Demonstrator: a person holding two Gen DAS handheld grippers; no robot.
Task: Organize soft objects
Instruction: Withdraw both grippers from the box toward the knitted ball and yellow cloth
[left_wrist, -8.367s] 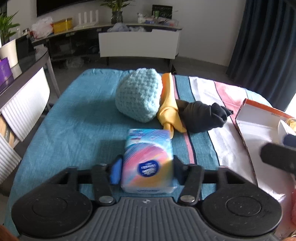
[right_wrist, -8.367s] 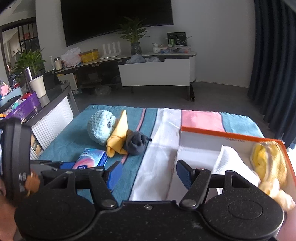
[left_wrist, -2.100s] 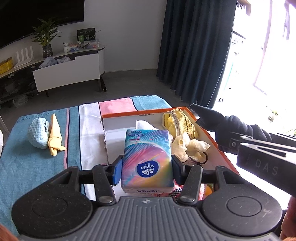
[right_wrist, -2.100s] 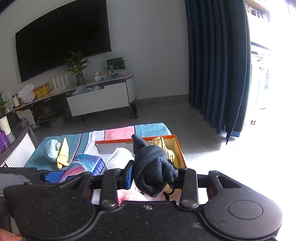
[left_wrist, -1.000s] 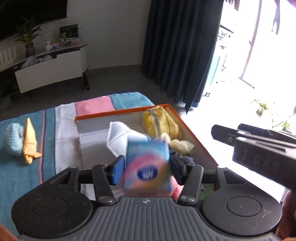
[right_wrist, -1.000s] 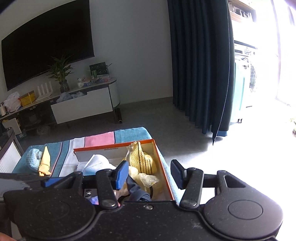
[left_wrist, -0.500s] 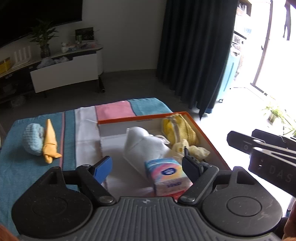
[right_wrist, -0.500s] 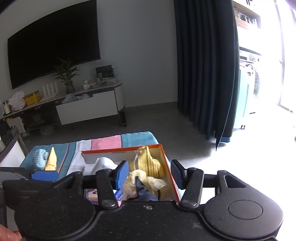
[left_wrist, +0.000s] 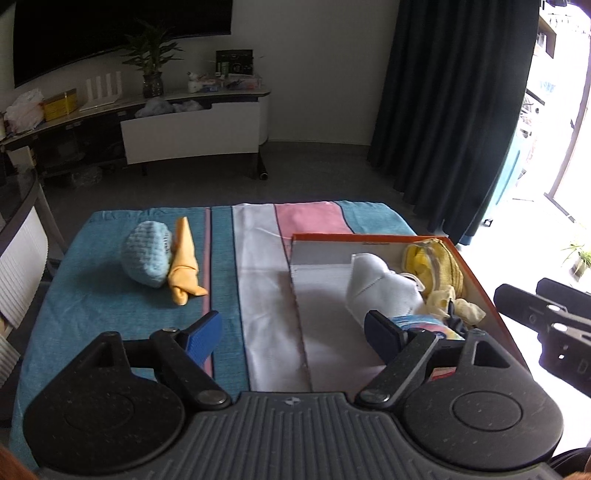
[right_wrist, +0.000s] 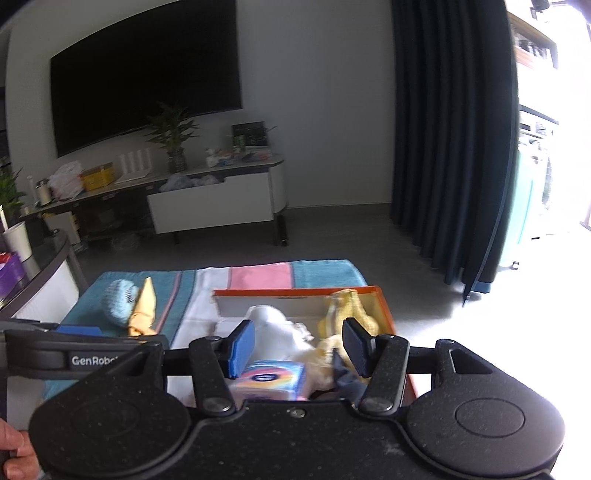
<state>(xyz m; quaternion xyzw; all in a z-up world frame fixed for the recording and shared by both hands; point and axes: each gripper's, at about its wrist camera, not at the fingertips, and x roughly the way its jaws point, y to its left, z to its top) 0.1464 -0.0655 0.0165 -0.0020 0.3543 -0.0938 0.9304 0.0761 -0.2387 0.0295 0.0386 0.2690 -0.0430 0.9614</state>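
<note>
the table (left_wrist: 110, 314) under its striped cloth has bare room along its near left side. the orange-rimmed box (left_wrist: 476, 280) sits at the right edge, packed with a white cloth (left_wrist: 380, 284), yellow items (left_wrist: 436, 262) and a tissue pack (right_wrist: 271, 380). a blue knit hat (left_wrist: 147, 254) touches a yellow cloth (left_wrist: 184, 269) far left. the left hand-held gripper (left_wrist: 293, 334) gapes wide, holding nothing; the right hand-held gripper (right_wrist: 299, 347) is parted and empty above the box.

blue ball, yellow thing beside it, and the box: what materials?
Blue ball: looks like chunky crocheted or knitted yarn, matte; bumpy stitch rows show. Yellow piece touching it: thin woven or jersey fabric, matte, folded into soft creases with a knotted end; exact fibre unclear. Box: probably cardboard, orange outside, white inside, with thin straight walls.
</note>
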